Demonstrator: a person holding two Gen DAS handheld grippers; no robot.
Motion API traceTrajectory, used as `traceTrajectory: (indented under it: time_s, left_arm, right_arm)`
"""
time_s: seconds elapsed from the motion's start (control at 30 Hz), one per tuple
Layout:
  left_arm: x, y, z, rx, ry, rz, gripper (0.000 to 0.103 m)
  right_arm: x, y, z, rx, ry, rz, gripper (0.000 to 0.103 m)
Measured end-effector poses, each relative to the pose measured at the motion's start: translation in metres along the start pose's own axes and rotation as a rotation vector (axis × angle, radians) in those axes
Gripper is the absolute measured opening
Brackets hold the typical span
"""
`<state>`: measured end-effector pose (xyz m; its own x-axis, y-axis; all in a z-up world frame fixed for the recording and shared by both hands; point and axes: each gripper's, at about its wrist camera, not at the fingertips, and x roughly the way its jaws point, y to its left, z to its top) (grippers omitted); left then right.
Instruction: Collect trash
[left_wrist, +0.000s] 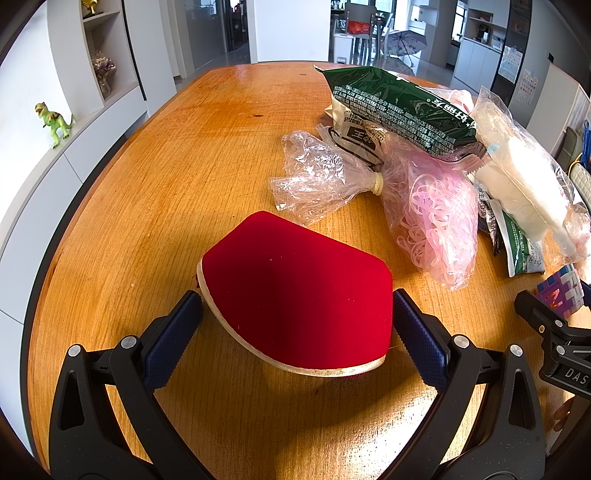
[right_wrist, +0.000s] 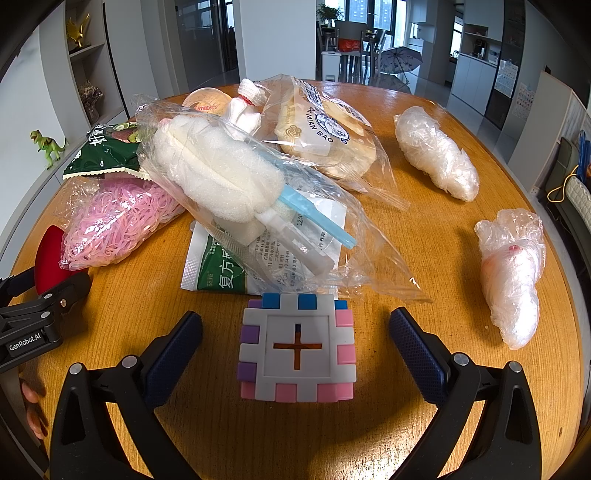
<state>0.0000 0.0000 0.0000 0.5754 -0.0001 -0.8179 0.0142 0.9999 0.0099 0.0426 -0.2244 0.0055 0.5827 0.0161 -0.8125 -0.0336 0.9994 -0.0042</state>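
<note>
A pile of trash lies on the round wooden table (left_wrist: 147, 192): a crumpled clear bag (left_wrist: 314, 173), a green snack bag (left_wrist: 402, 107), a bag of pink rubber bands (left_wrist: 436, 218) and a bagged white sponge brush (right_wrist: 221, 177). My left gripper (left_wrist: 295, 328) is open, its fingers on either side of a red velvet pouch (left_wrist: 295, 288). My right gripper (right_wrist: 295, 350) is open around a pastel foam cube (right_wrist: 297, 347), not touching it. A bread bag (right_wrist: 325, 136) and a green-white sachet (right_wrist: 218, 269) lie beyond the cube.
Two wrapped clear-plastic bundles (right_wrist: 436, 155) (right_wrist: 513, 273) lie on the table's right side. A white bottle (right_wrist: 247, 107) and a round lid (right_wrist: 207, 101) sit at the back of the pile. The left gripper (right_wrist: 40, 306) shows at the right view's left edge.
</note>
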Motion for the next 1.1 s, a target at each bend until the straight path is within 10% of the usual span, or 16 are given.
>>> traceTrajectory:
  time_s: [1.1]
  left_arm:
    - [0.0029,-0.0032,-0.0002,0.002,-0.001,-0.001,0.097]
  right_arm:
    - [0.0001,0.0009,0.0005,0.000,0.000,-0.001,0.101]
